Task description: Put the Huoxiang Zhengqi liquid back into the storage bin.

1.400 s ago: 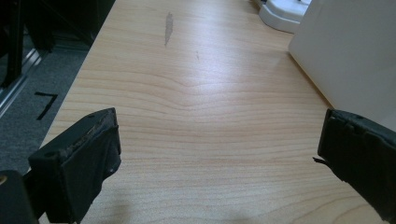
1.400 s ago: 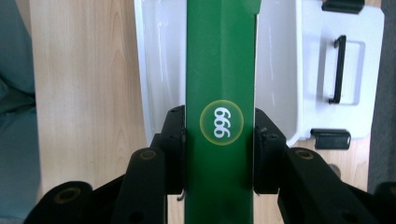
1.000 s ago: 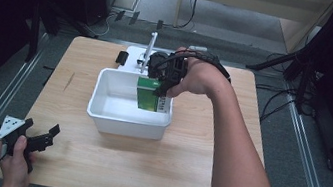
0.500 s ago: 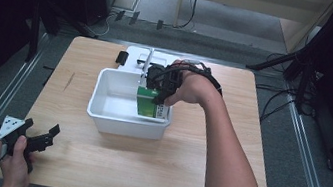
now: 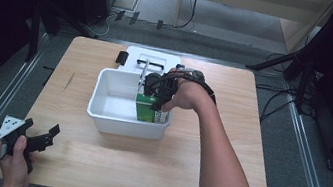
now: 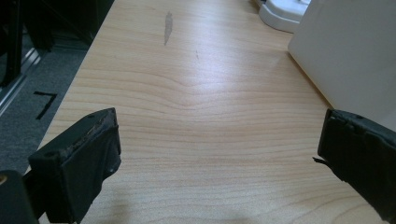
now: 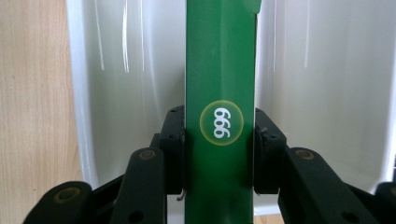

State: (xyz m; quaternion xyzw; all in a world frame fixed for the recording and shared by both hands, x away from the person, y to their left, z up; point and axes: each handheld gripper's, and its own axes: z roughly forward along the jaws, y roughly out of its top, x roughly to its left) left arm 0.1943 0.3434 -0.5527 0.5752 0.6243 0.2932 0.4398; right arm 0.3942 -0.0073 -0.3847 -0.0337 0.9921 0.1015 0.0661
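One green box (image 7: 220, 93) marked "999" stands inside the white tub (image 5: 104, 89), clamped by the right gripper (image 7: 219, 140). Left gripper (image 6: 219, 154) rests near the table (image 5: 142, 170) corner, jaws spread.

My wooden table and what sits on it

I see a light wooden table (image 5: 92, 163) with rounded corners and a small dark mark near its left side. A white plastic bin (image 5: 109, 120) sits on the middle of it. Just behind the bin lies a flat white lid (image 5: 160, 58) with a handle, and a small black thing (image 5: 121, 57) lies beside that lid.
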